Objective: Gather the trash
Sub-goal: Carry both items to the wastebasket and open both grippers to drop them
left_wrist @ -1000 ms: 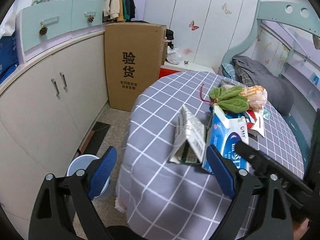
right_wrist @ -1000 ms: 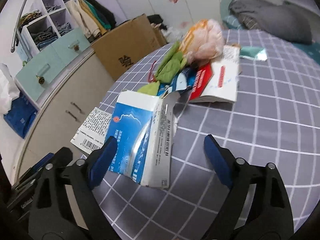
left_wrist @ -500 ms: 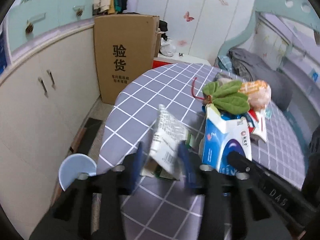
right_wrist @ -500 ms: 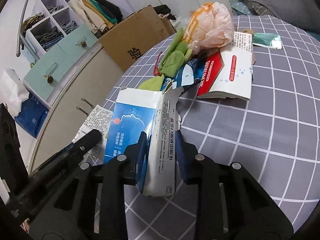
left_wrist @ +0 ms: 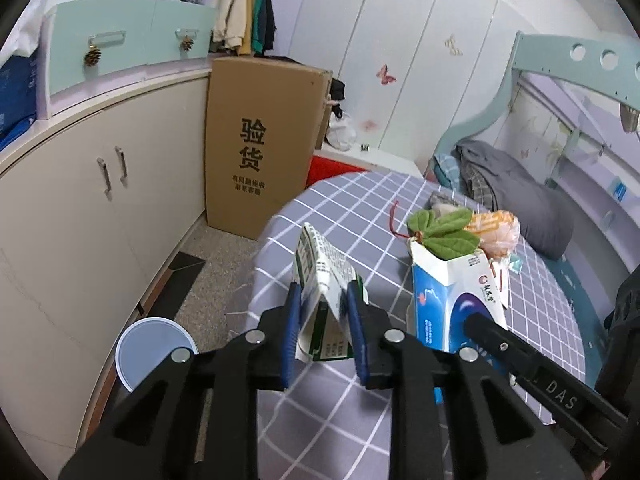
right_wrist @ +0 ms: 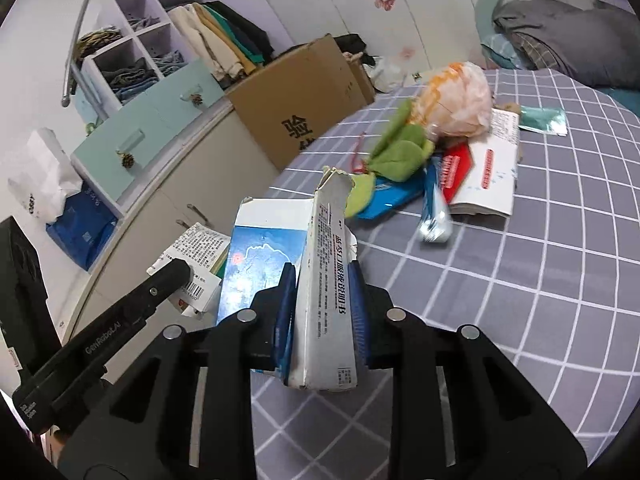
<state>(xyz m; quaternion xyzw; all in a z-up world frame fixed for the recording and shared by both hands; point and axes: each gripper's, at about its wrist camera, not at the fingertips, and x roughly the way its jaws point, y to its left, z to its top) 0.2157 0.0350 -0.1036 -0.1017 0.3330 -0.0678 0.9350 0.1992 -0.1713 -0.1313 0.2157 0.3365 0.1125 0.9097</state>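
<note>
- Left gripper (left_wrist: 322, 300) has just been closing, now pinching the green-white box (left_wrist: 320, 280).
- Right gripper (right_wrist: 320, 284), closing too, clamps the blue carton (right_wrist: 324, 280) above the table (right_wrist: 520, 280).

surface (right_wrist: 540, 264): grey checked cloth | on it: red-white booklet (right_wrist: 486, 176), green leaves (right_wrist: 400, 148), orange bag (right_wrist: 460, 104), teal packet (right_wrist: 544, 120)
</note>
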